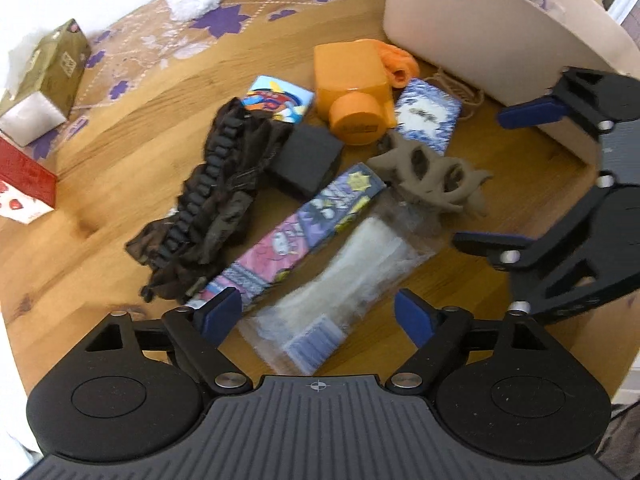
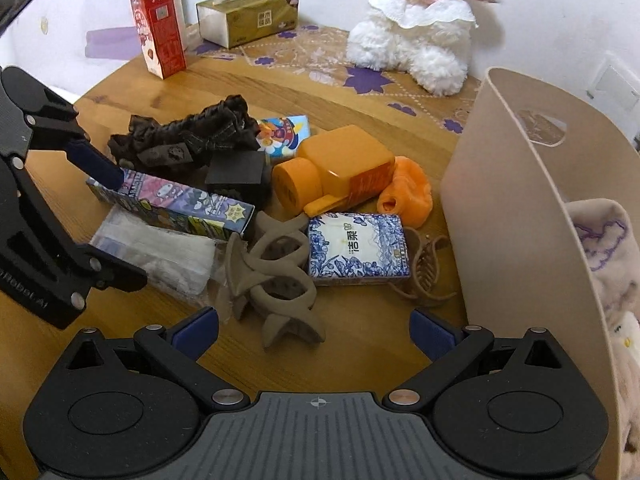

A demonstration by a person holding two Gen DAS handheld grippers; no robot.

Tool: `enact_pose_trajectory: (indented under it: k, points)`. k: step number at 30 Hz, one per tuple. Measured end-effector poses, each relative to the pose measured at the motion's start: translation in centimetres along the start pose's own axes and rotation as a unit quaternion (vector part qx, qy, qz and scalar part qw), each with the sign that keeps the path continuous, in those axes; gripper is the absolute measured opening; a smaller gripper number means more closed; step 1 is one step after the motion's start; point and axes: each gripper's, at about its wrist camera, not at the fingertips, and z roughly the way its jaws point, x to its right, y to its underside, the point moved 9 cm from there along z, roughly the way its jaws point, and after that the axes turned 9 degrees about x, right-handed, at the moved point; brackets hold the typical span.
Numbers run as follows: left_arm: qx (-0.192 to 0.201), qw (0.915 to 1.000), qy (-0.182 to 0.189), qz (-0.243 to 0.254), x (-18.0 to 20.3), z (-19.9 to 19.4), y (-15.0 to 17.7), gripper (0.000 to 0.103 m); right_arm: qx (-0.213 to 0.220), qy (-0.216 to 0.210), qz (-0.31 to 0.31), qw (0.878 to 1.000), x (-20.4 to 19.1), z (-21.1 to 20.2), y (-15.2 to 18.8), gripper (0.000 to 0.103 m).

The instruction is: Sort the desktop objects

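Both hand-held grippers, left (image 1: 318, 316) and right (image 2: 314, 330), gape over tissue pack (image 2: 358, 250) reading "洁柔".

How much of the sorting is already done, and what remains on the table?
Done: the beige bin already holds some soft pale cloth items. In hand: nothing; the left gripper and right gripper are both open and empty. Left: the taupe hair claw, blue tissue pack, orange box, cartoon box and black scrunchie.
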Motion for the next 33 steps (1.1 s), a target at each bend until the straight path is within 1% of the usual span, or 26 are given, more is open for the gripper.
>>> enact_pose_trajectory:
  k: [2,4,6,10,13,16,18,20,22,24,25,26,27,28,29,30,32,33]
  points:
    - [0.002,0.9999,0.01,-0.005,0.4,-0.3,-0.2,0.085,-0.003,0.001,-0.005,1.0,0.0,0.4,0.0,0.103]
    - [0.005,0.9999,0.011,0.002,0.9,-0.3,-0.3,0.085,-0.005,-0.001,-0.005,1.0,0.0,0.7,0.0,0.103]
    - [-0.003,0.9999,0.006,0.008,0.9,0.2,-0.2,0.085,-0.006,-0.004,-0.005,1.0,-0.1,0.9,-0.1,0.103]
    - [-0.015,0.9999,0.005,0.0,1.0,1.0,0.0,0.085,-0.01,-0.003,-0.007,1.0,0.2,1.3,0.1,0.1]
    - [-0.023,0.9997,-0.006,0.002,0.8,1.8,0.4,0.085,-0.011,-0.004,-0.003,1.0,0.6,1.6,0.1,0.099]
    - [-0.032,0.9995,0.001,-0.007,0.6,2.3,0.9,0.083,-0.015,-0.009,-0.003,1.0,0.6,1.8,0.3,0.097]
    - [-0.024,0.9997,-0.003,0.001,0.6,2.2,1.0,0.082,-0.013,-0.013,0.001,1.0,0.7,1.9,0.3,0.096]
    - [-0.018,0.9998,-0.006,0.008,0.5,2.1,1.0,0.079,-0.009,-0.016,0.009,1.0,0.9,1.9,0.3,0.095]
    - [-0.008,0.9999,-0.007,0.005,0.4,1.8,0.8,0.067,-0.007,-0.025,0.019,0.999,0.8,2.0,0.3,0.09]
    - [-0.005,1.0,-0.008,0.001,0.3,1.6,0.7,0.06,-0.005,-0.038,0.023,0.999,0.5,1.9,0.3,0.079]
    - [-0.005,0.9999,-0.012,-0.004,0.2,1.5,0.6,0.056,-0.004,-0.044,0.023,0.999,0.2,1.8,0.2,0.076]
    - [-0.004,0.9999,-0.014,-0.008,0.2,1.5,0.5,0.054,-0.004,-0.05,0.022,0.998,0.0,1.7,0.2,0.07]
    - [-0.003,0.9998,-0.016,-0.012,0.2,1.4,0.4,0.049,-0.004,-0.054,0.02,0.998,-0.2,1.6,0.2,0.063]
    - [-0.001,0.9998,-0.016,-0.016,0.3,1.3,0.4,0.041,-0.003,-0.06,0.017,0.998,-0.5,1.5,0.1,0.059]
    - [-0.001,0.9997,-0.015,-0.017,0.4,1.3,0.3,0.039,-0.004,-0.069,0.015,0.998,-0.7,1.3,0.1,0.05]
    - [-0.002,0.9997,-0.015,-0.021,0.4,1.2,0.4,0.037,-0.005,-0.073,0.012,0.997,-1.0,1.2,0.1,0.045]
    - [-0.001,0.9996,-0.013,-0.025,0.3,1.2,0.4,0.033,-0.004,-0.074,0.005,0.997,-1.2,0.9,0.1,0.041]
    - [0.001,0.9995,-0.012,-0.029,0.4,1.1,0.4,0.032,-0.004,-0.077,0.005,0.997,-1.2,0.7,0.1,0.033]
